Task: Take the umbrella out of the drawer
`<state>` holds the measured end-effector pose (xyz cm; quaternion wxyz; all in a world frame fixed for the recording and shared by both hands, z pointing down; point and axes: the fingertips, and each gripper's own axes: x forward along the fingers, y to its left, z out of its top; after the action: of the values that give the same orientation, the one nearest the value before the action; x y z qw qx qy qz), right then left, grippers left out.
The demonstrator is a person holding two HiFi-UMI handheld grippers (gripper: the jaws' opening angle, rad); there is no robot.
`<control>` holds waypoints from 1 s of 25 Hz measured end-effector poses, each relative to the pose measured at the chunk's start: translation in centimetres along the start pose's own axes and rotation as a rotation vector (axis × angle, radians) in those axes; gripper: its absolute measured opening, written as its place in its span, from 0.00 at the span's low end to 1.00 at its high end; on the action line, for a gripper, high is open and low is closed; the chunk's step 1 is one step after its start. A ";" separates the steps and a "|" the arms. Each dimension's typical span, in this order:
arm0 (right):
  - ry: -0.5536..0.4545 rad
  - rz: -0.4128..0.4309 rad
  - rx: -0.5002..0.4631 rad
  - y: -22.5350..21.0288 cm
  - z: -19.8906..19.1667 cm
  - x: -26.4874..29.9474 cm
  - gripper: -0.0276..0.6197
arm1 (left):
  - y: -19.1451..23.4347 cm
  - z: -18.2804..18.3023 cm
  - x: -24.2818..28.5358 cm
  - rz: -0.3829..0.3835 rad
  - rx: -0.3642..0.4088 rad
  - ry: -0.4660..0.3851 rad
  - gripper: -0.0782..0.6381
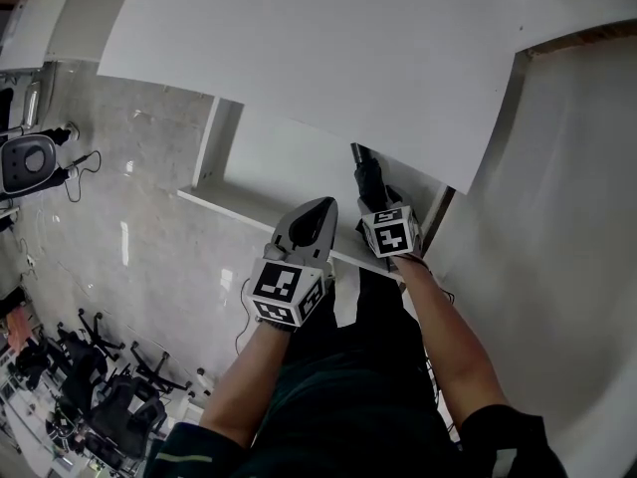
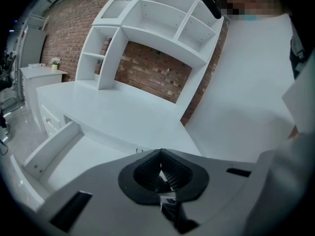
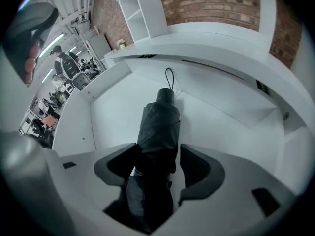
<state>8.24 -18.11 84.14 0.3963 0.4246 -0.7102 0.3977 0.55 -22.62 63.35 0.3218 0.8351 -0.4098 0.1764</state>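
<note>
The right gripper (image 3: 156,154) is held with its jaws spread wide, and the folded black umbrella (image 3: 158,119) is seen between them, unclamped, lying in the open white drawer (image 3: 113,102). The left gripper (image 2: 161,173) is seen closed and empty.

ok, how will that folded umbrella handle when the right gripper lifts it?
The umbrella has a wrinkled fabric sleeve that probably squashes and may slide over the core as the right gripper closes. It is roughly round and lies on the smooth drawer floor, so a nudge could roll it. Compact, so likely light.
</note>
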 end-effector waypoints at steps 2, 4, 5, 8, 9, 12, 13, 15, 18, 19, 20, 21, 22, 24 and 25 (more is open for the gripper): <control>0.014 -0.002 0.000 0.2 0.1 0.5 0.44 | 0.2 -0.1 0.0 0.006 -0.004 0.001 0.12; 0.034 0.003 0.001 0.7 0.1 0.9 0.44 | 0.2 -0.2 -0.2 0.011 -0.007 0.002 0.12; 0.047 0.002 -0.001 0.8 0.0 1.1 0.44 | 0.2 -0.2 -0.2 0.013 -0.008 0.003 0.12; 0.089 -0.033 -0.036 0.5 -0.5 2.2 0.44 | 0.3 -0.2 -0.4 0.023 -0.009 0.000 0.12; 0.099 -0.048 -0.046 0.2 -0.5 2.4 0.44 | 0.4 -0.2 -0.4 0.027 -0.010 -0.002 0.12; 0.113 -0.069 -0.061 0.2 -0.4 2.6 0.43 | 0.8 0.0 -0.9 0.036 -0.011 -0.005 0.12; 0.118 -0.064 -0.063 0.3 -0.4 2.5 0.40 | 1.0 0.1 -1.2 0.038 -0.011 -0.006 0.12; 0.119 -0.044 -0.069 0.7 -0.3 2.4 0.39 | 1.1 0.1 -1.5 0.039 -0.009 -0.009 0.12; 0.112 -0.014 -0.110 1.6 -0.3 2.1 0.37 | 1.1 0.1 -1.7 0.037 -0.007 -0.013 0.12; 0.107 -0.006 -0.130 1.9 -0.3 2.0 0.37 | 1.0 0.2 -1.8 0.035 -0.006 -0.015 0.12; 0.099 0.002 -0.150 2.3 -0.3 1.8 0.36 | 0.9 0.3 -1.9 0.032 -0.004 -0.019 0.12; 0.087 0.010 -0.169 2.8 -0.2 1.5 0.36 | 0.9 0.4 -2.1 0.030 -0.002 -0.022 0.12; 0.072 0.019 -0.185 3.2 -0.1 1.2 0.36 | 0.8 0.5 -2.4 0.029 -0.001 -0.026 0.12; 0.032 0.036 -0.209 4.0 0.3 0.4 0.36 | 0.8 0.7 -2.9 0.028 0.001 -0.032 0.12; 0.009 0.045 -0.217 4.3 0.6 0.0 0.36 | 0.8 0.7 -3.1 0.027 0.003 -0.035 0.12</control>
<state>4.16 -17.23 82.92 0.4340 0.3617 -0.7566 0.3292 -1.96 -21.68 61.43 0.3108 0.8329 -0.4264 0.1669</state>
